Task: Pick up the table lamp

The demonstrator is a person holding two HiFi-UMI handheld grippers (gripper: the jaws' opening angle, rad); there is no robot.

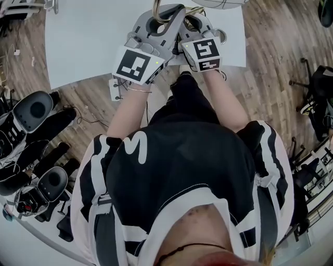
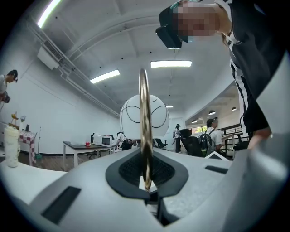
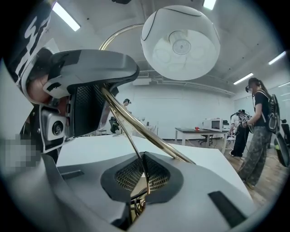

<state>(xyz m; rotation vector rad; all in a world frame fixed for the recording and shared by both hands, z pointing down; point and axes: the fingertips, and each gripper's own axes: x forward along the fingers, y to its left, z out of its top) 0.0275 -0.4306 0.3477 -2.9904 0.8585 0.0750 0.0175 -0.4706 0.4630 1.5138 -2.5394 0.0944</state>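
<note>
The table lamp has a white globe shade and thin gold rods. In the left gripper view a gold ring of the lamp frame stands upright, and my left gripper is shut on its lower end, with the globe shade behind it. My right gripper is shut on a thin gold rod beside a thicker slanting one. The head view shows the left gripper and the right gripper side by side at the lamp frame, over the white table.
A white power strip lies on the wooden floor under the table edge. Black chairs and gear crowd the floor at left, more at right. A person stands at right; a far table carries a microwave.
</note>
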